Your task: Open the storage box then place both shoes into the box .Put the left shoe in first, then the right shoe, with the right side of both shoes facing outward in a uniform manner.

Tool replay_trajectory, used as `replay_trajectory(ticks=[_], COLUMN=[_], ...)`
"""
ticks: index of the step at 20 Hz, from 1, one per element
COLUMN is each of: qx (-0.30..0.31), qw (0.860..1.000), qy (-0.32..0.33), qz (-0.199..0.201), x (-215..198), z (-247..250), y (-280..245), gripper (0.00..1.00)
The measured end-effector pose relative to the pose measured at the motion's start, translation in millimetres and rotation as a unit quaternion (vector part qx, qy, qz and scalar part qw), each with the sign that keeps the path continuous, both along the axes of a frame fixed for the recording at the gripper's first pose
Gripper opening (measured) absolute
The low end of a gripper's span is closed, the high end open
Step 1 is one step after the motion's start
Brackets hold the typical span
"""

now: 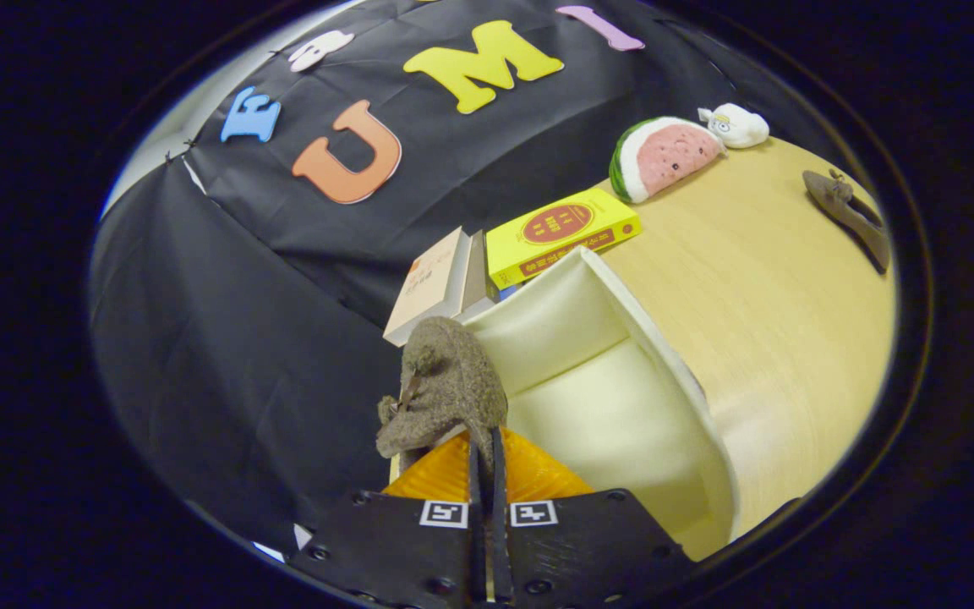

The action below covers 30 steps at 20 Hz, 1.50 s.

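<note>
Gripping a brown suede shoe (445, 385), the gripper (487, 461) is holding its fingers pressed nearly together on a thin edge of the upper, w/ the shoe hanging just ahead of the fingertips. Directly beyond and beside it the cream storage box (664, 355) is standing open, interior bare, so this is judged to be the first (left) shoe going in. The second shoe (849, 213) is lying well apart on the wooden table (791, 321), past the box. Books (561, 233) and a plush watermelon (664, 156) are sitting behind the box, clear of the path.

Risks, as judgement: pinch is catching only a narrow bit of material, so the shoe may be swinging or slipping out during lowering; toe could be snagging the box rim; orientation can't be confirmed from this angle, so the right side may be ending up facing inward.
</note>
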State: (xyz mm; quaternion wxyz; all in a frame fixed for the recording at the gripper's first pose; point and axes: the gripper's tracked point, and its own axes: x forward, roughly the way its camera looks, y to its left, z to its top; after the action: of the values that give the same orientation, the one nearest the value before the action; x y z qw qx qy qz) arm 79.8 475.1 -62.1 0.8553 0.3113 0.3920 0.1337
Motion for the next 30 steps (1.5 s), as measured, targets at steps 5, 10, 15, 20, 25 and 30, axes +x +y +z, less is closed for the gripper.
replay_trajectory(ticks=[5,10,15,20,25,30], qx=[-0.018,-0.048,-0.080,-0.117,-0.176,-0.238], qw=[0.998,0.991,0.976,0.953,0.929,0.924], qy=[-0.011,-0.068,-0.169,-0.266,-0.317,-0.299], qz=[0.051,0.100,0.111,0.091,0.075,0.032], x=[-9.5,-15.8,-24.4,-25.8,-25.1,-14.4], z=[-10.1,7.2,53.0,102.8,106.3,77.3], y=[8.3,-5.3,-54.3,-153.0,-278.1,-416.7], gripper=[0.50,0.88,0.95,0.96,0.96,0.96])
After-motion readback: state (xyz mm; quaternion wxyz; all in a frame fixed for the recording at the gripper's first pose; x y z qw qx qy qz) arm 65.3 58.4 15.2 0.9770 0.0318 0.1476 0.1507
